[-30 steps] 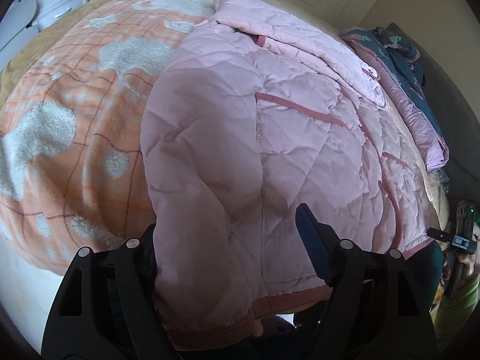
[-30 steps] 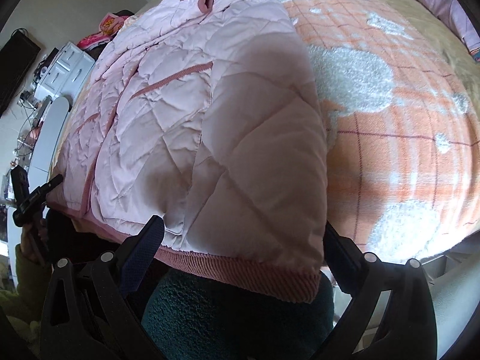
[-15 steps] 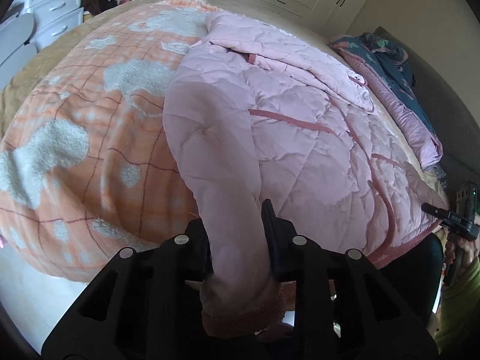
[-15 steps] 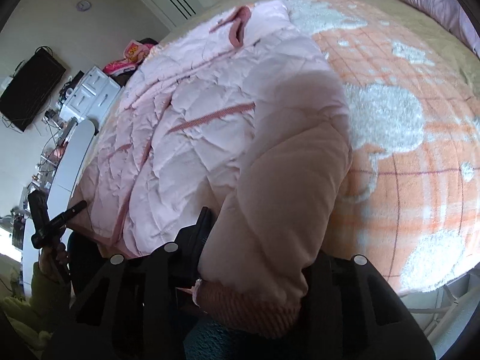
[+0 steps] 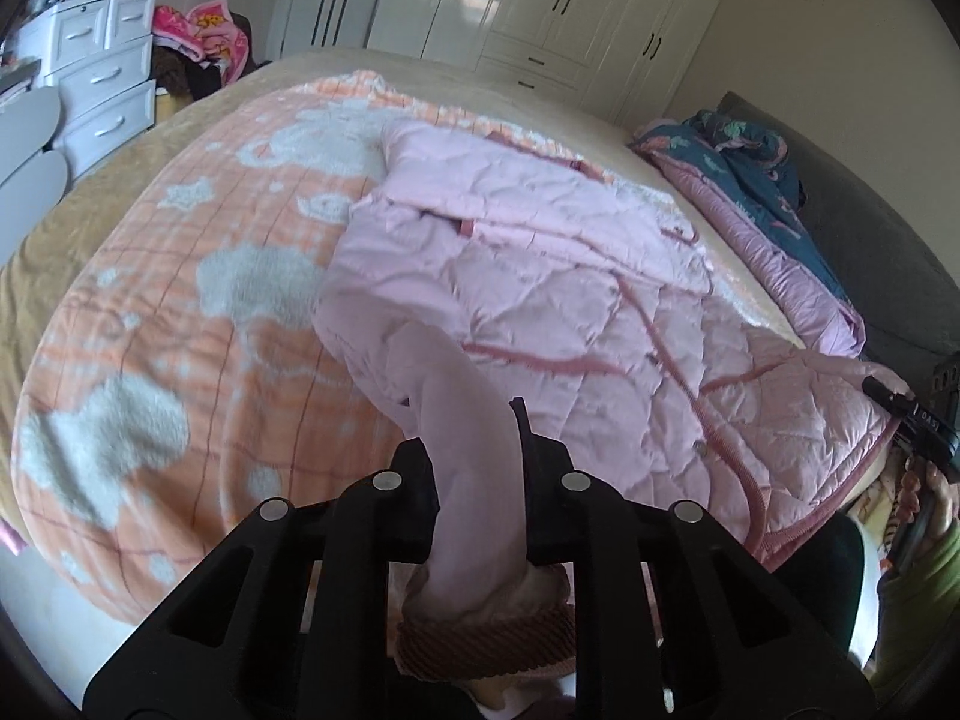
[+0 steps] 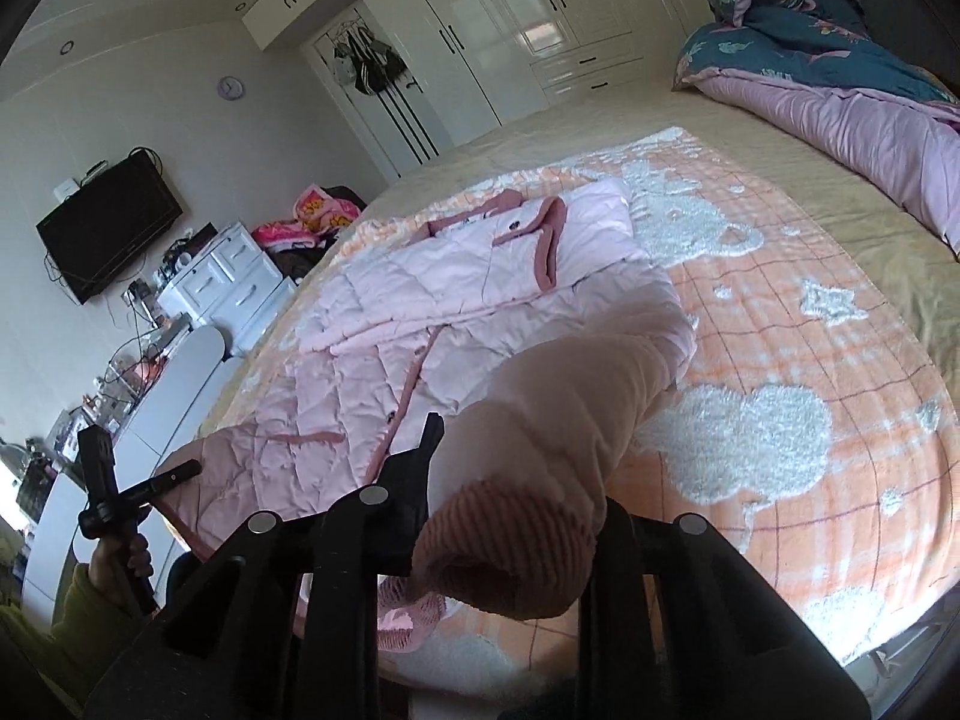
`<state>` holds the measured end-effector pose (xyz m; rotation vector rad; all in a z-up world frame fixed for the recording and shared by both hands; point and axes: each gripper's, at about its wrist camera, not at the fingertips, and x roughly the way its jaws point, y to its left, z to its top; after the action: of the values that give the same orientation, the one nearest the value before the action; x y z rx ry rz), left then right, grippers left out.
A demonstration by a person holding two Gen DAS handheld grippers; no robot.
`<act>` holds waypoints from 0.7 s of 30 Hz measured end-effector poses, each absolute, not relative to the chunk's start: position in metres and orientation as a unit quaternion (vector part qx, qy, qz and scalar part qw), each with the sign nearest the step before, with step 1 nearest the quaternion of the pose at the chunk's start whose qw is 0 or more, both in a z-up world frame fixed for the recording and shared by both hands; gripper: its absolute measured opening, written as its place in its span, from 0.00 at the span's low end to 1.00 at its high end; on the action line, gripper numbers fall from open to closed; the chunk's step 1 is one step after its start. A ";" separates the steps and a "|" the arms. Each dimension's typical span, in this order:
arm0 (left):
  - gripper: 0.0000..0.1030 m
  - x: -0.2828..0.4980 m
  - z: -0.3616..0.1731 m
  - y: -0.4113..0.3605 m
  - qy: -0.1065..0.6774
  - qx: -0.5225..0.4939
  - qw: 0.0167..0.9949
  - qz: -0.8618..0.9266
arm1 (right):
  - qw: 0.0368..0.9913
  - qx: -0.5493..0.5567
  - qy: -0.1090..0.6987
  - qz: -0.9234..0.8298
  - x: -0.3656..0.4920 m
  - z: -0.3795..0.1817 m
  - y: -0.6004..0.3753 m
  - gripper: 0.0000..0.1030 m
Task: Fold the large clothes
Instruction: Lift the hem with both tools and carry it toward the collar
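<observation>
Left wrist: pink coat point(image 5: 540, 276) hem bunched inside left gripper point(image 5: 477, 450).

The jacket point(image 5: 540, 276) was matt quilted cloth with ribbed knit cuffs point(image 6: 510, 546); the blanket point(image 5: 150, 360) looked fleecy; the wardrobe point(image 6: 522, 18) doors at twelve o'clock were glossy.

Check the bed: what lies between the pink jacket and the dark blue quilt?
In the right wrist view, the orange blanket and then a bare strip of beige sheet separate the pink jacket from the dark blue quilt.
</observation>
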<state>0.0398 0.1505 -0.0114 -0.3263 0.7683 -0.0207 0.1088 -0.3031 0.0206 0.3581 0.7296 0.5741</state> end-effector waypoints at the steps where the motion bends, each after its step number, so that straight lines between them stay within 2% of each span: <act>1: 0.10 0.042 -0.008 0.151 0.369 -0.161 0.915 -0.010 | 0.880 0.176 0.345 0.276 0.111 0.025 -0.304 0.20; 21: 0.10 0.077 0.060 0.161 0.300 -0.160 0.940 -0.002 | 0.889 0.203 0.301 0.281 0.137 0.075 -0.303 0.18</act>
<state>0.0768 0.1607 0.0597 -0.3263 0.6125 -0.0039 0.1365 -0.3026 0.0746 0.4215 0.6253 0.5830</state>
